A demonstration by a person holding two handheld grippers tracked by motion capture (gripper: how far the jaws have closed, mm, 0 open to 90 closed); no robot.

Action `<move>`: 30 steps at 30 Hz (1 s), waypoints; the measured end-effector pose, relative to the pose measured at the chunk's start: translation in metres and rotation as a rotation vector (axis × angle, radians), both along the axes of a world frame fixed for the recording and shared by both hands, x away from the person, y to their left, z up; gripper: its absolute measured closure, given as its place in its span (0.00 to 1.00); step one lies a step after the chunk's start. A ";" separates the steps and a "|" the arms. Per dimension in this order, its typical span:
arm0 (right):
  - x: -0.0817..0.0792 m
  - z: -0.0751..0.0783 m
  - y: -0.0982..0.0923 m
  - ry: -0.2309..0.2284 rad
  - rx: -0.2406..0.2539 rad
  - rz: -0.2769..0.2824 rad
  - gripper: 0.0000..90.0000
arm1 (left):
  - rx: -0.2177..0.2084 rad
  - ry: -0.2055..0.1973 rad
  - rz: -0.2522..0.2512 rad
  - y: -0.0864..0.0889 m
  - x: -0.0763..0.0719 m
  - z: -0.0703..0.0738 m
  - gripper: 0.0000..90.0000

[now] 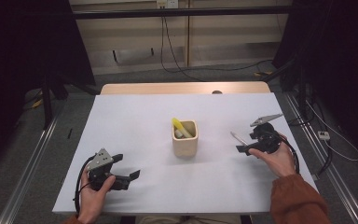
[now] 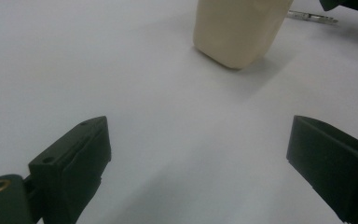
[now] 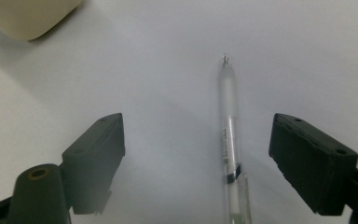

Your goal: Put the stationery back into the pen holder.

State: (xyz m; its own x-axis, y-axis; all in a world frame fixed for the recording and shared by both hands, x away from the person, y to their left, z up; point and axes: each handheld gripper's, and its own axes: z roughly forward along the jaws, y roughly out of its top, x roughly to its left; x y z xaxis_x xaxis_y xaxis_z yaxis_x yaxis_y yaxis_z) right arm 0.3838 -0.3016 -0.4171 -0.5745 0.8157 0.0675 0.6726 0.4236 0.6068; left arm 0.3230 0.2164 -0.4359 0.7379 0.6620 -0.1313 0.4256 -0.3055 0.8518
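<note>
A cream square cup stands at the middle of the white table, with a yellow marker leaning inside it. A clear pen lies on the table right of the cup. My right gripper hovers over the pen's near end, open, and in the right gripper view the pen lies between the jaws, nearer the right one. My left gripper rests open near the front left with nothing between its jaws; the cup stands ahead of it.
The table's far edge shows a wooden strip. Cables run over the floor behind and right of the table. Metal rails flank both sides.
</note>
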 end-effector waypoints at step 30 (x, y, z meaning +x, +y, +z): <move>0.054 -0.016 0.015 0.153 -0.165 -0.005 0.68 | -0.006 0.002 -0.003 0.001 -0.001 0.000 0.07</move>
